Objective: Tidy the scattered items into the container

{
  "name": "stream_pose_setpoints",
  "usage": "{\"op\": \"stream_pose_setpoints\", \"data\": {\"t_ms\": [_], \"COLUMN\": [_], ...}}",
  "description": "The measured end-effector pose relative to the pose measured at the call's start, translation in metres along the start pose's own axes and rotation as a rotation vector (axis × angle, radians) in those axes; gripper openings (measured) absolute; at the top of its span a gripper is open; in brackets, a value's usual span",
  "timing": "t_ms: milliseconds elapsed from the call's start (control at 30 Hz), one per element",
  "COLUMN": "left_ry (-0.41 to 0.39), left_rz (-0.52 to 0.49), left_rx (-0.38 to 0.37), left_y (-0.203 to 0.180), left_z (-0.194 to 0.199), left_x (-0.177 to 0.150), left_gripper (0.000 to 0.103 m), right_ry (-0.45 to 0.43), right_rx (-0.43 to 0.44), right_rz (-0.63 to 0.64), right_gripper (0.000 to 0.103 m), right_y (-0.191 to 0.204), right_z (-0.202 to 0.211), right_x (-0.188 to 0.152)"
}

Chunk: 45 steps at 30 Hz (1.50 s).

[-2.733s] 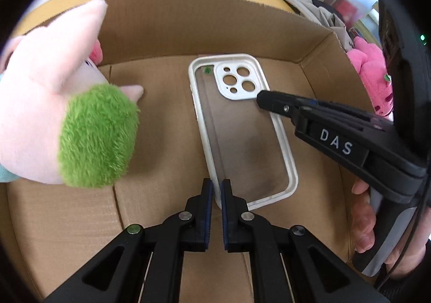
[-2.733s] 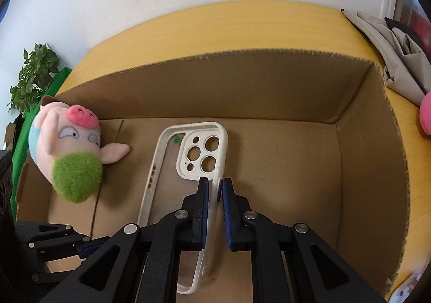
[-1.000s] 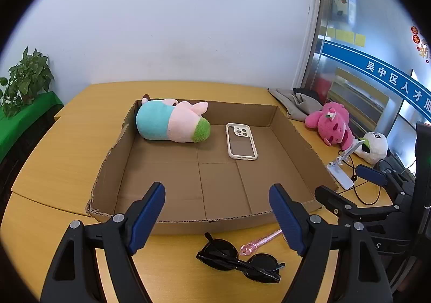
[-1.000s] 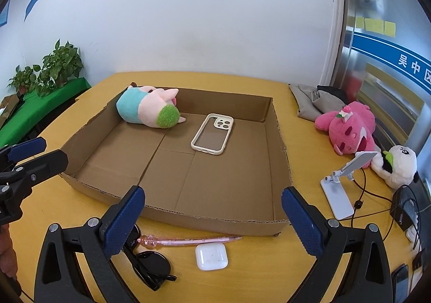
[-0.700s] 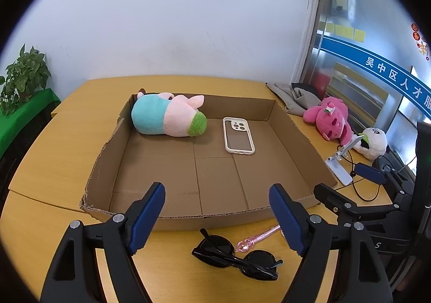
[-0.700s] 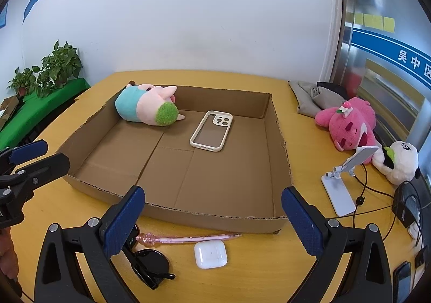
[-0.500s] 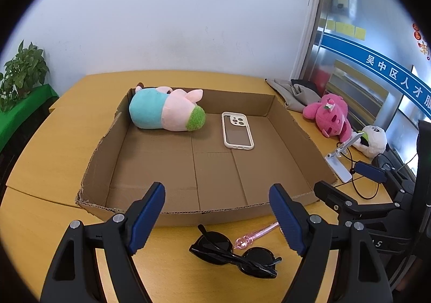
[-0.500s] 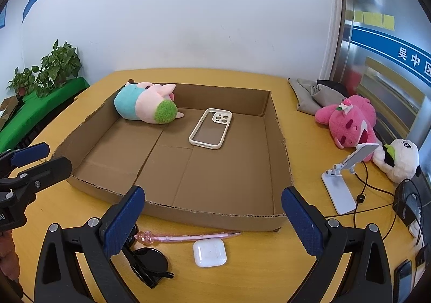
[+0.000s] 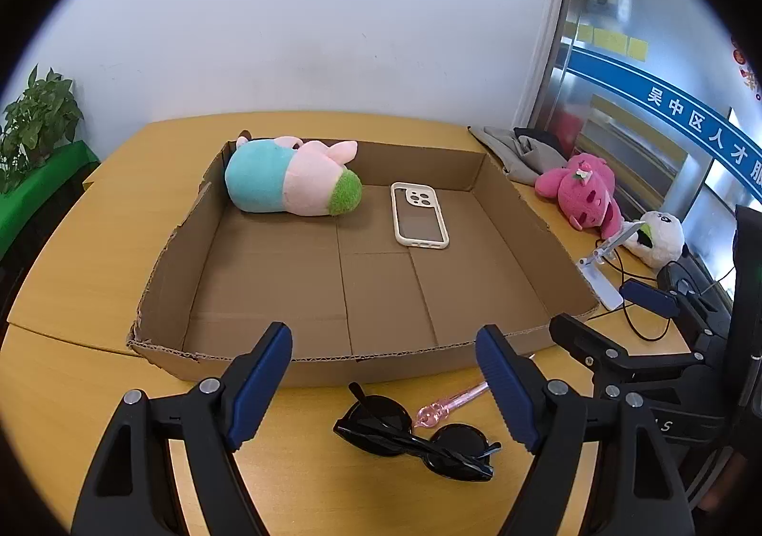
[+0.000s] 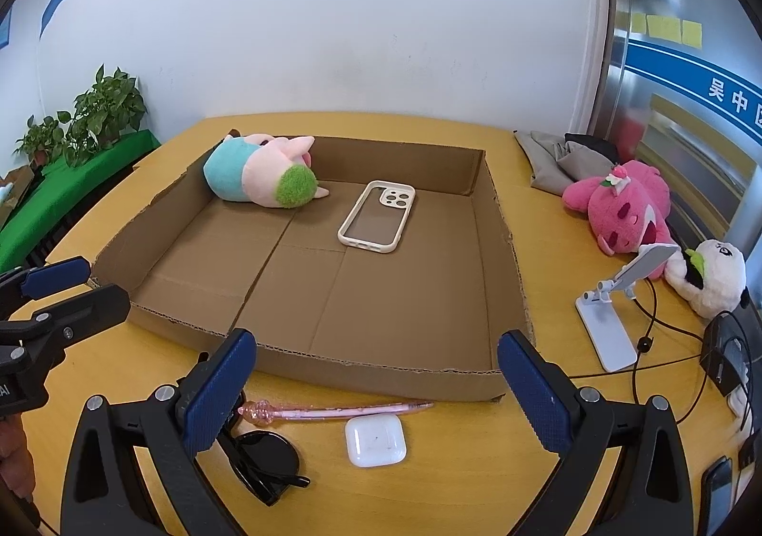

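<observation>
A shallow cardboard box (image 9: 238, 355) (image 10: 381, 374) lies on the yellow table. Inside it lie a pink and teal plush pig (image 9: 290, 176) (image 10: 259, 174) and a white phone case (image 9: 419, 214) (image 10: 376, 217). In front of the box lie black sunglasses (image 9: 414, 436) (image 10: 266, 460), a pink pen (image 9: 452, 402) (image 10: 333, 411) and a white earbud case (image 10: 376, 440). My left gripper (image 9: 385, 386) is open and empty above the sunglasses. My right gripper (image 10: 374, 386) is open and empty above the pen and earbud case.
On the table right of the box are a pink plush (image 10: 624, 203), a white plush (image 10: 709, 274), a white phone stand (image 10: 614, 322), cables and grey cloth (image 10: 557, 155). Potted plants (image 10: 95, 117) stand at the far left.
Both grippers let go of the phone case, opened wide and drew back out of the box to the table's near edge. Over the last second they drifted only slightly.
</observation>
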<state>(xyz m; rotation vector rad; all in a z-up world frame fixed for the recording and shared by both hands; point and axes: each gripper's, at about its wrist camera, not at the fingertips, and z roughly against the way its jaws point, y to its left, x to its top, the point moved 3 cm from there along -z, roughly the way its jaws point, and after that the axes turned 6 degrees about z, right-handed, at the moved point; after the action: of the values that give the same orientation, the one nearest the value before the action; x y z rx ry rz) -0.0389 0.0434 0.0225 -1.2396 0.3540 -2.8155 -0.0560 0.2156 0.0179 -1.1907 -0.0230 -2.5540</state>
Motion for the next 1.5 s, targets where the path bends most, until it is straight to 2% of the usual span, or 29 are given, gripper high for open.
{"op": "stream_pose_setpoints", "data": {"t_ms": [267, 433, 500, 700, 800, 933, 1067, 1233, 1300, 1367, 1400, 1467, 1500], "left_ry": [0.027, 0.068, 0.102, 0.229, 0.29, 0.355, 0.39, 0.416, 0.421, 0.424, 0.425, 0.434, 0.446], "left_rz": [0.028, 0.042, 0.057, 0.141, 0.195, 0.269, 0.336, 0.415, 0.446, 0.468, 0.471, 0.473, 0.474], "left_rx": [-0.008, -0.013, -0.023, -0.088, -0.131, -0.158, -0.208, -0.301, -0.332, -0.363, -0.367, -0.374, -0.378], "left_y": [0.007, 0.016, 0.021, 0.037, 0.045, 0.055, 0.06, 0.061, 0.063, 0.064, 0.064, 0.064, 0.064], "left_z": [-0.007, -0.013, -0.018, -0.043, -0.057, -0.075, -0.088, -0.103, -0.106, -0.108, -0.109, -0.11, -0.112], "left_x": [-0.003, -0.009, -0.014, -0.036, -0.047, -0.063, -0.07, -0.074, -0.073, -0.073, -0.073, -0.075, -0.076], "left_gripper": [0.08, 0.08, 0.08, 0.079, 0.079, 0.078, 0.078, 0.077, 0.077, 0.073, 0.069, 0.058, 0.047], "right_ry": [0.011, 0.021, 0.031, 0.142, 0.194, 0.192, 0.147, 0.133, 0.173, 0.214, 0.22, 0.218, 0.217], "right_rx": [0.007, 0.024, 0.056, 0.238, 0.287, 0.309, 0.315, 0.271, 0.263, 0.297, 0.325, 0.344, 0.352], "right_rz": [-0.006, -0.005, 0.01, 0.066, 0.057, 0.095, 0.194, 0.329, 0.36, 0.35, 0.33, 0.315, 0.318], "right_gripper": [0.103, 0.103, 0.103, 0.103, 0.102, 0.1, 0.1, 0.099, 0.094, 0.08, 0.077, 0.062, 0.058], "right_y": [-0.001, -0.001, 0.002, 0.022, 0.03, 0.045, 0.067, 0.092, 0.098, 0.099, 0.099, 0.099, 0.1], "right_z": [-0.004, -0.006, -0.007, -0.023, -0.032, -0.034, -0.033, -0.047, -0.058, -0.067, -0.068, -0.067, -0.065], "right_x": [-0.004, -0.01, -0.016, -0.056, -0.071, -0.077, -0.077, -0.078, -0.083, -0.087, -0.088, -0.087, -0.086]}}
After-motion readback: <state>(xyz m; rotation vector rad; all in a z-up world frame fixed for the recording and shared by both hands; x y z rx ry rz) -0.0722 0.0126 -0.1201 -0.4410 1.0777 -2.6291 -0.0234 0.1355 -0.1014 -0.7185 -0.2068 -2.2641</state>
